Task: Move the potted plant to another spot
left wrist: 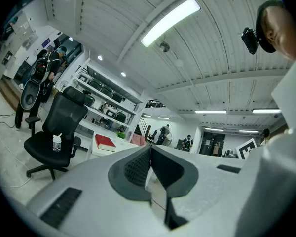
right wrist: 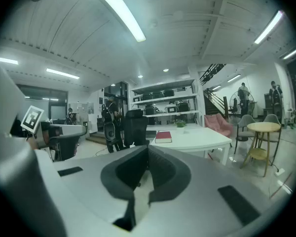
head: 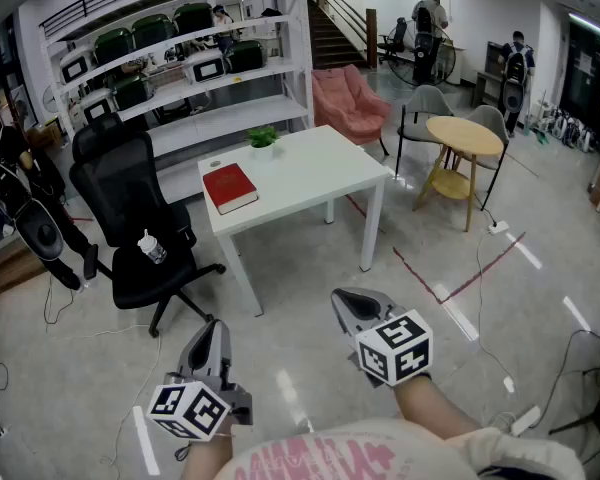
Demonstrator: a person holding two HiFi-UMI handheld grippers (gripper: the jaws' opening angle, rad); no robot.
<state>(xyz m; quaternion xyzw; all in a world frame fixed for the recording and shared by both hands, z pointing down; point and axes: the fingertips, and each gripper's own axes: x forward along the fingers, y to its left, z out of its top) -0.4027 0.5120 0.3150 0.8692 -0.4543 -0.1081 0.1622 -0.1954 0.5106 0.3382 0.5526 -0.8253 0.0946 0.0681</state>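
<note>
Nearest, the grey left gripper [head: 216,328] and grey right gripper [head: 347,301] each have their jaws pressed together on nothing, above a glossy pale floor [head: 310,388]. The small green potted plant [head: 263,140] stands upright well ahead, between their lines and rather closer to the left one's. It sits at the far edge of a white rectangular table [head: 320,173], just beyond a red hardback book [head: 229,187]. Neither gripper looks within reach. A black office chair [head: 130,218] stands beside the table, with white shelving [head: 210,78] behind.
</note>
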